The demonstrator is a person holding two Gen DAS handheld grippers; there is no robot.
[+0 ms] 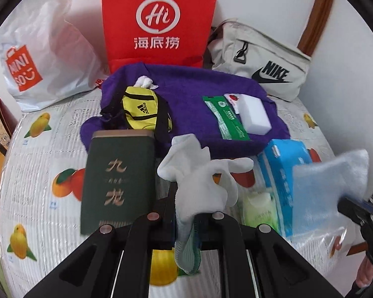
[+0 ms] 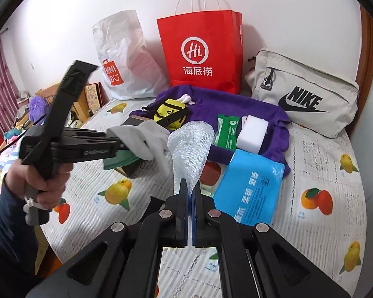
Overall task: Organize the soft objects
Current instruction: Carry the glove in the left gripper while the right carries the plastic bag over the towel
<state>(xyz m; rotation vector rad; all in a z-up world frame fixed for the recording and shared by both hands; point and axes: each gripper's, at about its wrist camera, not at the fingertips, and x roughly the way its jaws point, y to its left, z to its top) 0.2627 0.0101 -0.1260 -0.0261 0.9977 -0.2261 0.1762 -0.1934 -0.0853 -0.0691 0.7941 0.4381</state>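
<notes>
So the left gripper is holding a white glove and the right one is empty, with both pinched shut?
Not quite. The right gripper isn't empty: the right wrist view shows it shut on a piece of bubble wrap. The left gripper does hold the white glove.

Each hand-held gripper is a matte black plastic assembly with two broad angular finger arms that have recessed triangular cut-outs and four round silver pivot fasteners. The left hand-held gripper (image 1: 184, 219) shows thin bright rails along its inner edges. The right hand-held gripper (image 2: 192, 198) carries blue pads on its fingers. The left hand (image 2: 43, 186) emerges from a dark navy sleeve (image 2: 8, 223).
</notes>
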